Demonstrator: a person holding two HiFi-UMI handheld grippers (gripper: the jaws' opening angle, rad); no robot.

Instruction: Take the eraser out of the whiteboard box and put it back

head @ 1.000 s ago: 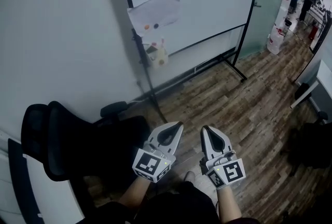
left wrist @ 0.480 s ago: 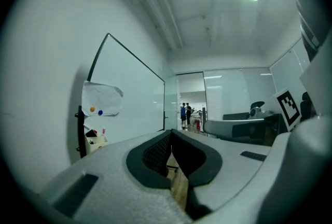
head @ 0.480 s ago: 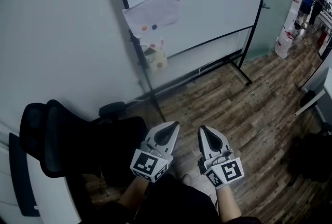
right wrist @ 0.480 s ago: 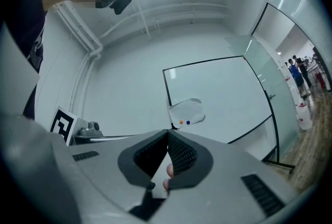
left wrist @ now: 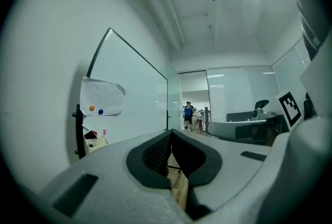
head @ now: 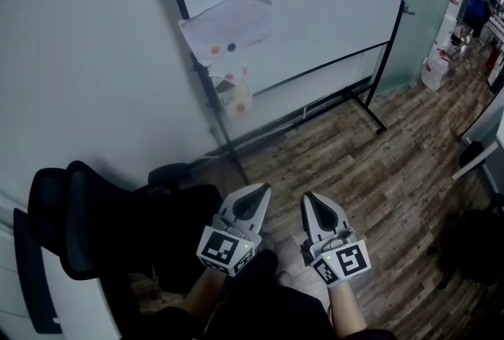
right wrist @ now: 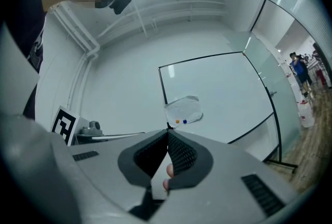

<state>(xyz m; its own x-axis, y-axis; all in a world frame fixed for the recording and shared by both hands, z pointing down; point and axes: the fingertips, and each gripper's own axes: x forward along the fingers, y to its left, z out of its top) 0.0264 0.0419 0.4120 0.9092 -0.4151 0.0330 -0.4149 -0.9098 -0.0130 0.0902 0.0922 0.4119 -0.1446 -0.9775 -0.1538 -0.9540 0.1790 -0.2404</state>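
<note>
The whiteboard stands on its black frame against the wall. A small cream box hangs at its left post, below a paper sheet pinned by two magnets. In the left gripper view the box holds a dark item and a pink pen; I cannot tell whether the dark item is the eraser. My left gripper and right gripper are side by side low in the head view, well short of the box, both shut and empty. The left gripper's and the right gripper's jaw tips meet.
A black office chair stands to the left of the grippers. The whiteboard's stand foot reaches out over the wooden floor. At the far right are people, a white bag and a dark bag.
The whiteboard and its box have drifted left and grown slightly in the head view as I moved towards them. Both grippers stay shut, side by side.
</note>
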